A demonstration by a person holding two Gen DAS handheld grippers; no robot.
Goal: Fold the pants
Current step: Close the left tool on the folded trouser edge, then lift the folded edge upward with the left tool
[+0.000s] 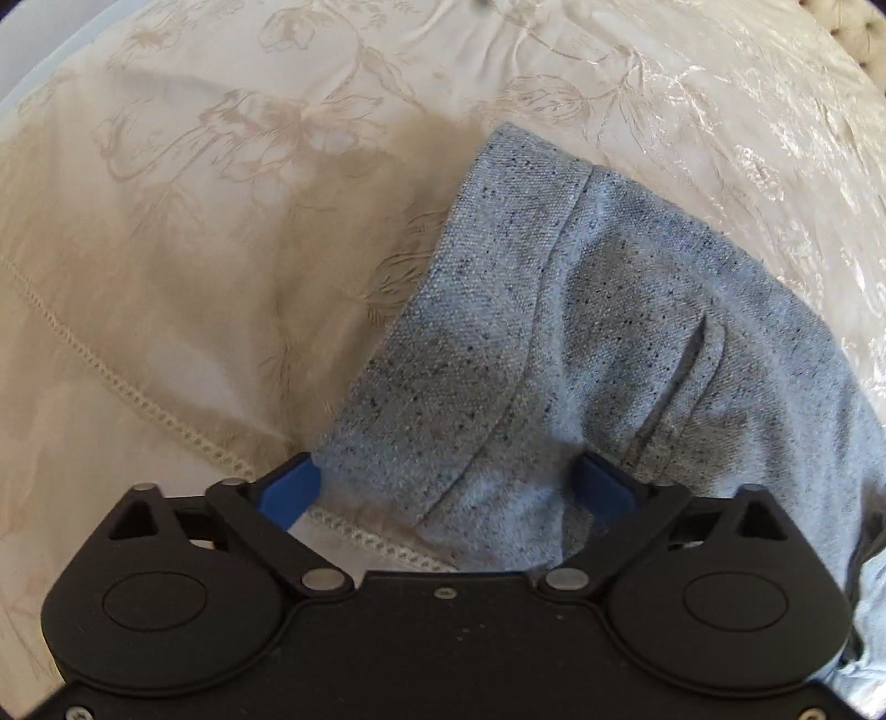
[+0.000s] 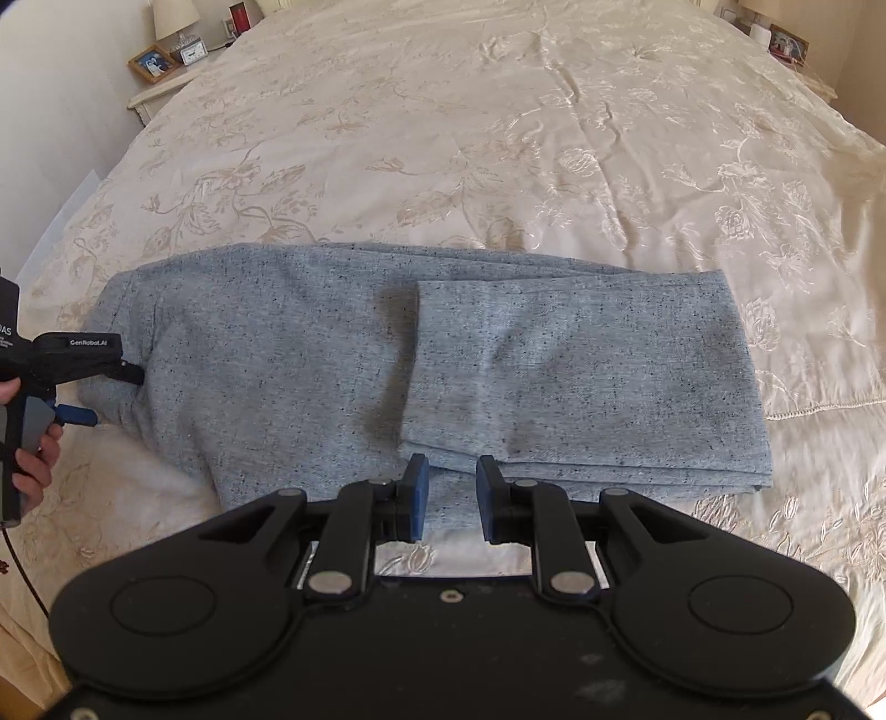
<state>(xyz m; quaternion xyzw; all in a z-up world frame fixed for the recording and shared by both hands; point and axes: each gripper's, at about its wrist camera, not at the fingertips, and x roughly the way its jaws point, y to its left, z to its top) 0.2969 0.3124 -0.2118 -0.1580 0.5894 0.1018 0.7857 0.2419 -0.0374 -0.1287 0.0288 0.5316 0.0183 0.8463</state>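
Note:
Grey-blue speckled pants [image 2: 421, 360] lie folded across the cream bedspread, legs doubled over toward the right. In the left wrist view the waistband end [image 1: 554, 343] fills the lower right. My left gripper [image 1: 448, 487] is open, its blue fingers wide apart around the waistband edge; it also shows at the left of the right wrist view [image 2: 105, 396]. My right gripper [image 2: 449, 487] is open and empty, with a narrow gap between its pads, just above the pants' near edge.
The cream embroidered bedspread [image 2: 498, 138] covers the bed. A nightstand [image 2: 160, 83] with a lamp, clock and photo frame stands at the far left; another photo frame [image 2: 786, 44] sits at the far right.

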